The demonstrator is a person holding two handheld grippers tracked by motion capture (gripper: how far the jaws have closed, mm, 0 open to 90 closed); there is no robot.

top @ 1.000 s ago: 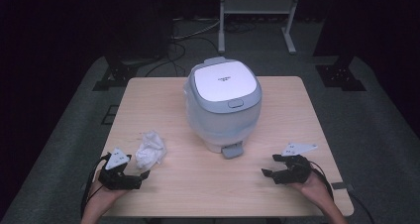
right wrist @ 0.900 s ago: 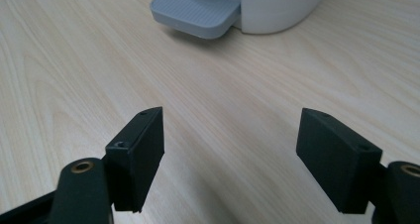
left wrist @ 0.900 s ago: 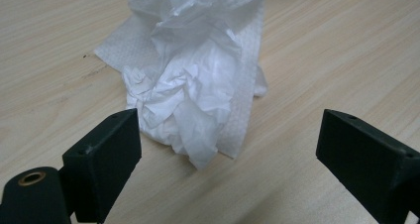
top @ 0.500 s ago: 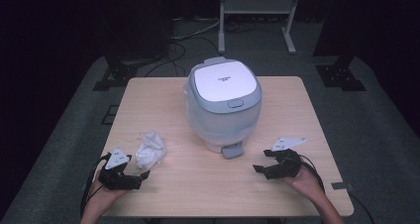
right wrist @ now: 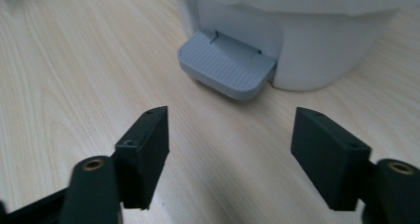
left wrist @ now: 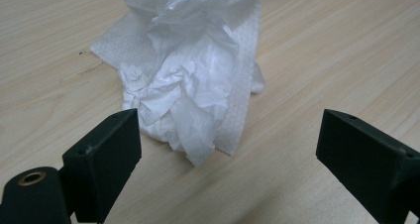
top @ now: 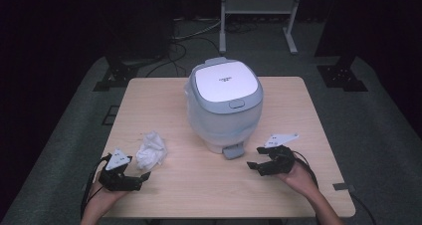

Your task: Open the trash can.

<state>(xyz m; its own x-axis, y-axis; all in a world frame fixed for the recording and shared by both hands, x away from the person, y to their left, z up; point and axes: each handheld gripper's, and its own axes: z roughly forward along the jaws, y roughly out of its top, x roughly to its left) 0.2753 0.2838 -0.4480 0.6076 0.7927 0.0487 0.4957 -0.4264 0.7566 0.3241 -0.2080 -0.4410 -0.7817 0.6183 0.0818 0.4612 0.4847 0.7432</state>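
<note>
High view: a pale wooden desk (top: pixel 318 135) is shown carrying a white pedal bin (top: pixel 225 105) at the centre of the frame, with its grey pedal (top: pixel 233 151) projecting toward the lower edge. The right gripper (top: pixel 255 158) is seen at lower right, just beside the pedal and apart from it; its jaws are spread, have just been closing slightly, and nothing is held between them. In the right gripper view the pedal (right wrist: pixel 226 64) is placed at upper centre, ahead of the gap between the jaws and untouched by them. The left gripper (top: pixel 144 175) is seen at lower left, its jaws spread and empty. A crumpled white tissue (top: pixel 151 149) is found just above it; in the left gripper view the tissue (left wrist: pixel 190 70) is seen beyond the jaws, nearer the left one, without contact.
</note>
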